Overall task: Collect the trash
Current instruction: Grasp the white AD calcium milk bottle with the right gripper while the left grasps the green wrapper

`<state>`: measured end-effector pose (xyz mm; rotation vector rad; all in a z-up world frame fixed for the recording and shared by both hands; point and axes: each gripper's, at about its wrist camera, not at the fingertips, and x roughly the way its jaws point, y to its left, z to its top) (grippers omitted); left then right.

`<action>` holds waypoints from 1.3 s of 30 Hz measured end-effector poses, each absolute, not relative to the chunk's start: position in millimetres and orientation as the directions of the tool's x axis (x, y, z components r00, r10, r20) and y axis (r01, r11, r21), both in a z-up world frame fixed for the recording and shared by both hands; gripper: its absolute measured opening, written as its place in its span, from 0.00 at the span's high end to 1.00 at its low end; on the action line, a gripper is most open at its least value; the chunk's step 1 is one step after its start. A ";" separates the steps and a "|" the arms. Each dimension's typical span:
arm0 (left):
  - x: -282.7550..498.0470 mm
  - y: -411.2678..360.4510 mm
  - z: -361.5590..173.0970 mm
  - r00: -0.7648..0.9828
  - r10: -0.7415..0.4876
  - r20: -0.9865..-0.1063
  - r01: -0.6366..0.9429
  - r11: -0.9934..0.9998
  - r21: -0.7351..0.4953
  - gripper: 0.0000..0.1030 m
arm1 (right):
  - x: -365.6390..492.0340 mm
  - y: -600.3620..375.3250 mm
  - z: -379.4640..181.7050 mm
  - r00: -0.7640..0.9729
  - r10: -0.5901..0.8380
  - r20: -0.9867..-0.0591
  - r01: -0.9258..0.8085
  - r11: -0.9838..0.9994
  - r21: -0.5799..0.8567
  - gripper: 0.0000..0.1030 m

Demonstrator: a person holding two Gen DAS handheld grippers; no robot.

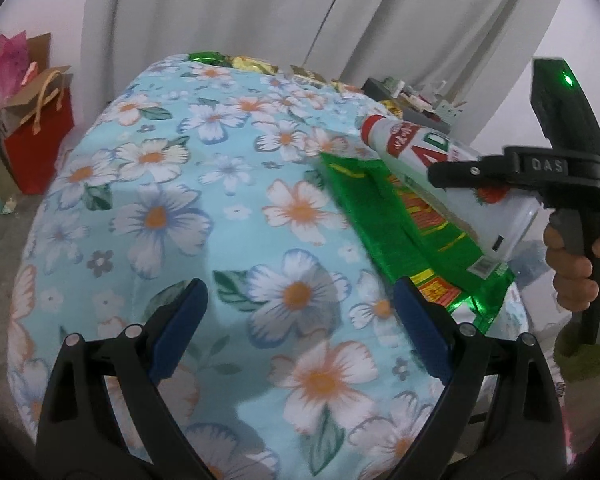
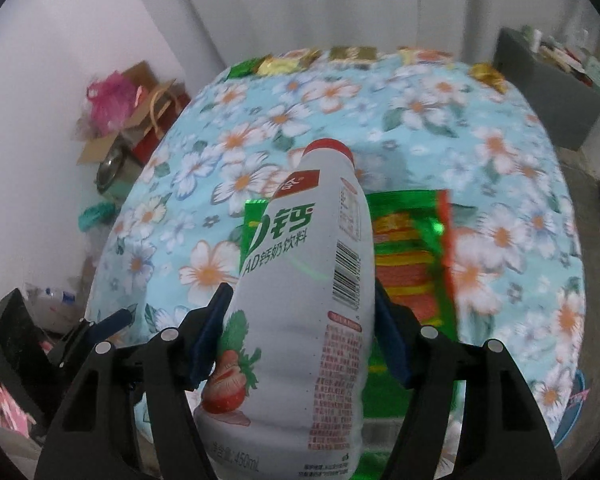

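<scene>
My right gripper (image 2: 300,308) is shut on a white AD calcium milk bottle (image 2: 300,320) with a red cap, held above a green snack bag (image 2: 416,248) lying on the floral tablecloth (image 2: 500,200). In the left wrist view the bottle (image 1: 420,152) and the right gripper (image 1: 452,172) are at the right, over the green bag (image 1: 404,236). My left gripper (image 1: 300,312) is open and empty above the cloth, its right finger near the bag's near corner.
Several shiny candy wrappers (image 2: 300,60) line the table's far edge, with white curtains behind. Gift bags and a box (image 1: 36,128) stand on the floor at the left. A grey box of clutter (image 2: 552,84) sits at the far right.
</scene>
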<state>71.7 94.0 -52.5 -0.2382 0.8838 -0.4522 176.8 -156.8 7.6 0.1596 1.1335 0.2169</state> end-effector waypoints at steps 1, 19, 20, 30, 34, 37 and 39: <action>72.8 93.0 -52.5 0.545 -0.485 -0.684 0.285 0.874 -0.393 0.13 | 173.0 -162.4 10.9 0.416 0.255 -0.873 -0.082 0.966 0.243 0.37; 92.4 70.4 -67.8 0.357 -0.711 -0.606 0.326 0.702 -0.633 0.52 | 105.1 -233.0 -20.1 0.518 0.079 -0.852 0.140 0.974 0.176 0.37; 94.3 67.5 -69.3 0.342 -0.720 -0.604 0.324 0.693 -0.644 0.53 | 105.0 -234.0 -25.1 0.512 0.079 -0.856 0.148 0.973 0.179 0.37; 119.3 58.7 -71.9 0.278 -0.823 -0.496 0.261 0.562 -0.785 0.54 | 101.5 -245.2 -42.4 0.505 0.134 -0.853 0.163 0.955 0.246 0.37; 121.2 62.9 -66.0 0.282 -0.869 -0.406 0.251 0.475 -0.843 0.52 | 101.8 -244.7 -43.5 0.504 0.136 -0.853 0.163 0.955 0.248 0.37; 122.6 68.2 -65.6 0.283 -0.893 -0.349 0.237 0.418 -0.877 0.51 | 101.4 -244.3 -45.1 0.506 0.138 -0.852 0.162 0.954 0.251 0.37; 121.6 69.1 -65.0 0.285 -0.901 -0.326 0.237 0.396 -0.887 0.47 | 100.8 -243.9 -45.6 0.507 0.142 -0.850 0.164 0.953 0.256 0.37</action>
